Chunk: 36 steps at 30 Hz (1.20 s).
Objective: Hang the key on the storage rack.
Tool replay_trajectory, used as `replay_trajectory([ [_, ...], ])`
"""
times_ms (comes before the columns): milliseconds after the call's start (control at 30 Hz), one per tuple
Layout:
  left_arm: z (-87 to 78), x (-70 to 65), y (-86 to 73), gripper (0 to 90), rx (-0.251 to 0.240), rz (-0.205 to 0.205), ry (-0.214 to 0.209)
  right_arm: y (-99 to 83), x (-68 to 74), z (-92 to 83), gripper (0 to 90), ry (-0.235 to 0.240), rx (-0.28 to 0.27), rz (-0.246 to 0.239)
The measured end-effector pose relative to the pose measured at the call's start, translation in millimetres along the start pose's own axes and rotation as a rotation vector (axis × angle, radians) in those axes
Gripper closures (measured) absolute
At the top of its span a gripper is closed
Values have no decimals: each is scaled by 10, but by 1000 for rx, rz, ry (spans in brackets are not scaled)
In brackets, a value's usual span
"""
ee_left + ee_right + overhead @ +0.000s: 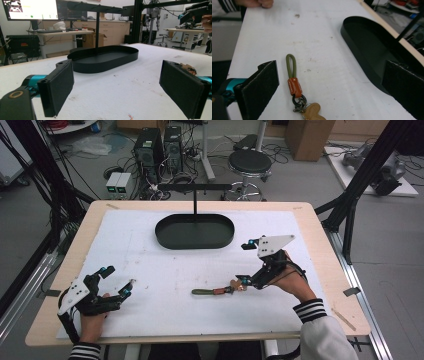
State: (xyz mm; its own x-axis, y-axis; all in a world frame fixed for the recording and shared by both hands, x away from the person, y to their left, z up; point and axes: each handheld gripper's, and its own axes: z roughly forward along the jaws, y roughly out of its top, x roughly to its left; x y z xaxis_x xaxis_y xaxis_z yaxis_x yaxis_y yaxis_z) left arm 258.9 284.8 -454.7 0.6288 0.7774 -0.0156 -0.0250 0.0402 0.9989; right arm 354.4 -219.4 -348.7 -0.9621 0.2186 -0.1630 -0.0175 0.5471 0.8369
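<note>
Near the table's front left corner, on my left, I see the left gripper resting low on the white foam mat, its black jaws spread wide with nothing between them. In the left gripper view its two padded jaws frame a bare stretch of mat running up to the black oval metal tray, so that side has free room ahead. The tray sits at the far centre of the mat, with a thin black T-shaped stand rising from its back edge; its front rim is well apart from both tools.

Moving right, the olive-green cord keychain with an orange leather tab and a tan wooden charm lies flat on the mat, front of centre, loop end pointing left. The right gripper is at the charm end, tilted down, jaws apart and not clamped on anything. In the right gripper view the keychain lies between the open jaws, nearer the left one, with the tray's wall beside the other jaw. Bare mat continues rightward to the light wooden table edge.
</note>
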Motion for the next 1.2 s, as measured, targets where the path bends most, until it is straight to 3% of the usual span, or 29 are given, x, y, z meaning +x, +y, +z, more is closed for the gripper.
replay_trajectory([
  [167, 0, 0, 0, 129, 0, 0, 0, 98, 18, 217, 5, 61, 105, -70],
  [333, 1, 2, 1, 129, 2, -2, -1, 141, 51, 368, 5, 107, 152, -95],
  [1200, 1, 0, 1, 128, 3, 0, 0, 135, 182, 897, 6, 208, 359, -149],
])
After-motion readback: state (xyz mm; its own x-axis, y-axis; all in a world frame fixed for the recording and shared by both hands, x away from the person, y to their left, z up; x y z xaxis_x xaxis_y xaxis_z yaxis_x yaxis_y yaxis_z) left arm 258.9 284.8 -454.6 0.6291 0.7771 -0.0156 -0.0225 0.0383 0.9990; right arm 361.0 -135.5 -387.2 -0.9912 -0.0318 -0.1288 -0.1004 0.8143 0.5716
